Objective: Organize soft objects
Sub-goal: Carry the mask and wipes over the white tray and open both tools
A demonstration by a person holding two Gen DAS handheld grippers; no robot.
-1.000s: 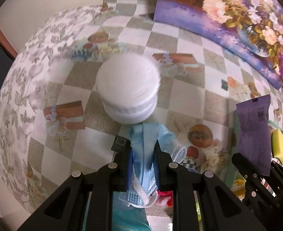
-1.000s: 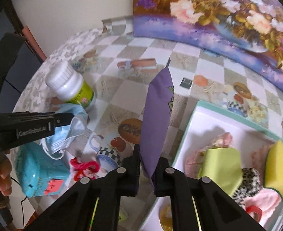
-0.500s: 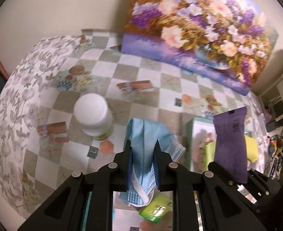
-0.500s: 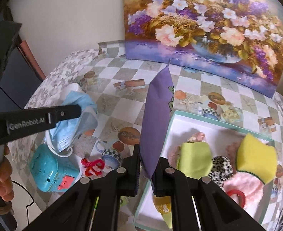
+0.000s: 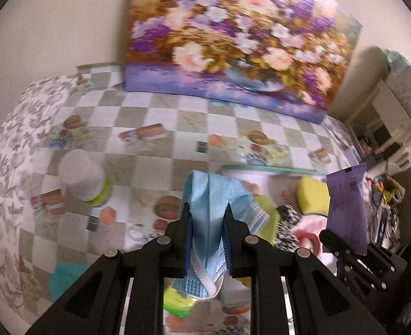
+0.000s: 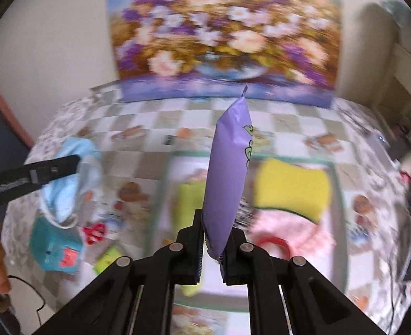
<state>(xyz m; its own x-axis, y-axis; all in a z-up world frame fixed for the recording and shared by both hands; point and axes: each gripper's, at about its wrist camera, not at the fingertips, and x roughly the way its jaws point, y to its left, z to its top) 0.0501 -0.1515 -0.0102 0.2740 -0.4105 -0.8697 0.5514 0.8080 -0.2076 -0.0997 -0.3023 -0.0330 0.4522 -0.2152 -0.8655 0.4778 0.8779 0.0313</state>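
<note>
My left gripper [image 5: 207, 217] is shut on a folded blue face mask [image 5: 214, 198], held in the air over the checked tablecloth beside the tray's left side. My right gripper [image 6: 214, 233] is shut on a purple soft packet [image 6: 229, 167] that stands up between its fingers, above the tray. The white tray with a green rim [image 6: 311, 160] holds a yellow sponge [image 6: 292, 188], a lime-green cloth [image 6: 188, 203], a leopard-print item [image 5: 288, 223] and a pink fluffy piece [image 6: 286, 229]. The left gripper with the mask [image 6: 71, 178] also shows at the left of the right wrist view.
A white-capped bottle [image 5: 84, 177] stands on the cloth at the left. A teal box [image 6: 54, 247], a red clip [image 6: 93, 233] and a green packet [image 6: 107, 259] lie near the front edge. A flower painting [image 6: 225, 33] leans on the back wall. Clutter fills the far right.
Both grippers have risen and drifted right toward the tray, each still gripping its item. The bottle has slid away to the left in the left wrist view, and the tray now lies under the purple packet.
</note>
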